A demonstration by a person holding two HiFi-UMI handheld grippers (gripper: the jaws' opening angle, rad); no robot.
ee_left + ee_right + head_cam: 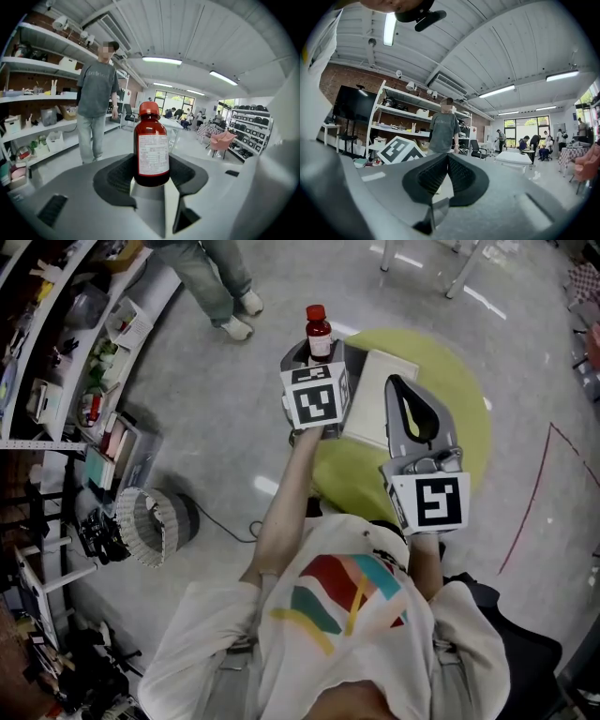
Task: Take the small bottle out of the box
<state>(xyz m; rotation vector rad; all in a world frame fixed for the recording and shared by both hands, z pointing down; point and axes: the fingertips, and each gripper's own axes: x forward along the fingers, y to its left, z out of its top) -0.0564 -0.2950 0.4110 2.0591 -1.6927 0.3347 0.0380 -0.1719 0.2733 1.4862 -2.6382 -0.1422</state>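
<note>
The left gripper (152, 177) clamps the small bottle (152, 145) upright between its ribbed black pads (117, 176). The bottle is amber-red glass with a red cap and a white paper label. It is at the left edge of the round yellow table (469, 418), just beside the white box (380, 395). Bare glossy floor (216, 381) surrounds the table. The right gripper's (445, 174) jaws meet, empty.

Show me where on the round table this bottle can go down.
The broadest bare patch of the round table lies between the white box and the table's right rim. A narrower strip runs along the far rim beyond the box. The left side is crowded: the left gripper with the small bottle covers it.
</note>
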